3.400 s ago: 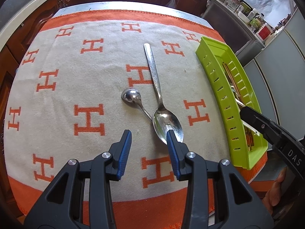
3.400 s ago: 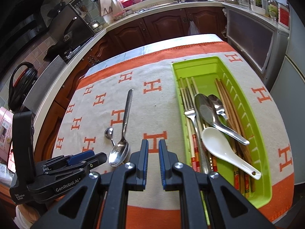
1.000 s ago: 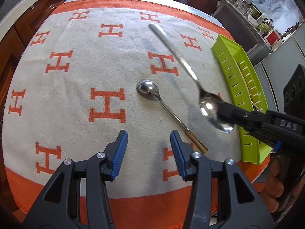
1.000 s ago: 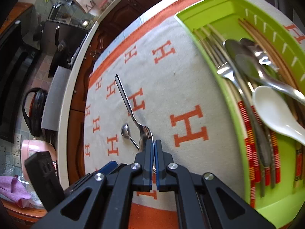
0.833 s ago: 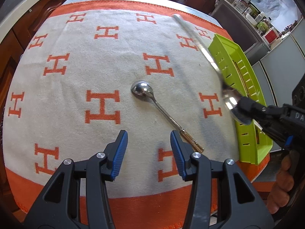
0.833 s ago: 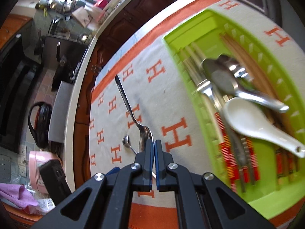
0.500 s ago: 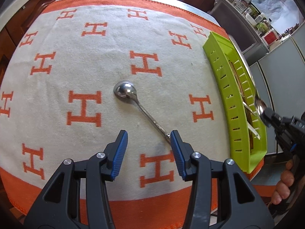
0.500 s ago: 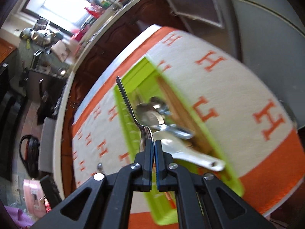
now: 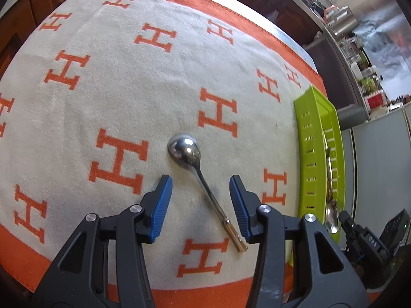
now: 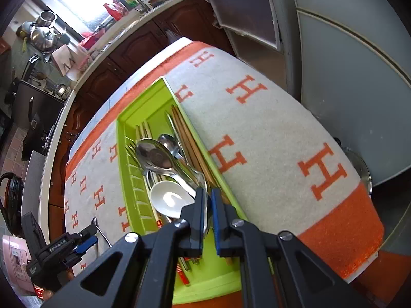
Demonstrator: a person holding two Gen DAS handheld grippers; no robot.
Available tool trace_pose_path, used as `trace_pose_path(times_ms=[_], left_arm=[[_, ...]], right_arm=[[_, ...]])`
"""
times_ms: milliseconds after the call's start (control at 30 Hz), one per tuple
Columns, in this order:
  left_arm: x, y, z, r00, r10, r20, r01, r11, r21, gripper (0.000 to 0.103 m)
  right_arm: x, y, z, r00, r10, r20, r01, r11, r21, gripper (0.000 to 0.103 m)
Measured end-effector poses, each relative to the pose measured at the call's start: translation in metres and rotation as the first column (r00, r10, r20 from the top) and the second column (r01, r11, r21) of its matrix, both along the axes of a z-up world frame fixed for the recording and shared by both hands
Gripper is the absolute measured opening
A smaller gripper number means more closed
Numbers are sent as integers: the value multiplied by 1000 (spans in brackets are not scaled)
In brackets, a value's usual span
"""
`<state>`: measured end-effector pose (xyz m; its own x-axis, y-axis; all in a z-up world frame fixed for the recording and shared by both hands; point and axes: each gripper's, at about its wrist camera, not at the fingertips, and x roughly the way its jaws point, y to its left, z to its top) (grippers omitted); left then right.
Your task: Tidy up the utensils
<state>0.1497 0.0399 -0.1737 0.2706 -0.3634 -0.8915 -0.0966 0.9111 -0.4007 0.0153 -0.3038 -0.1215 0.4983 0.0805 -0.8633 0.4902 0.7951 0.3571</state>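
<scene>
One small spoon (image 9: pixel 184 149) on cloth, one green tray (image 10: pixel 133 187), two grippers

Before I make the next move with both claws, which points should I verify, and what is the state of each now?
1. Large steel spoon is over the green plastic tray: ok.
2. Right claw has released it: cannot tell; the jaws are opening with the bowl between them.
3. Left claw is open: ok.
4. Small steel spoon has its handle between the left pads, untouched: ok.
5. Small spoon is in the tray: not ok; it lies on the orange-patterned cloth.
</scene>
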Motion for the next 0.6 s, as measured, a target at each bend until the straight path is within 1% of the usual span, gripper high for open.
trace_pose_path(times_ms=[67, 167, 300, 367, 433, 500, 533, 567, 600], left_arm=[[2, 1, 0, 1000, 17, 15, -17, 1000, 0, 43], [5, -4, 0, 999, 23, 38, -24, 1000, 19, 43], [10, -15, 0, 998, 10, 63, -13, 998, 60, 43], [12, -20, 0, 997, -1, 74, -5, 997, 79, 43], [13, -25, 0, 996, -8, 88, 0, 996, 94, 37], [14, -29, 0, 995, -18, 95, 8, 994, 106, 20], [15, -31, -1, 995, -25, 93, 15, 994, 106, 15], [16, -33, -2, 995, -31, 94, 21, 994, 106, 12], [16, -35, -2, 994, -35, 101, 23, 994, 109, 12]], right_arm=[[0, 1, 3, 1000, 6, 22, -6, 1000, -6, 7], [0, 3, 9, 998, 17, 57, -16, 1000, -18, 7], [0, 8, 15, 996, 34, 87, -30, 998, -51, 7], [1, 9, 15, 995, 40, 93, -36, 998, -46, 7], [1, 10, 14, 994, 42, 99, -39, 998, -39, 7], [1, 10, 14, 994, 47, 100, -43, 998, -40, 7], [1, 10, 14, 994, 49, 103, -45, 998, -39, 7], [1, 11, 14, 993, 50, 104, -47, 998, -39, 7], [1, 11, 14, 993, 52, 107, -48, 998, -37, 7]])
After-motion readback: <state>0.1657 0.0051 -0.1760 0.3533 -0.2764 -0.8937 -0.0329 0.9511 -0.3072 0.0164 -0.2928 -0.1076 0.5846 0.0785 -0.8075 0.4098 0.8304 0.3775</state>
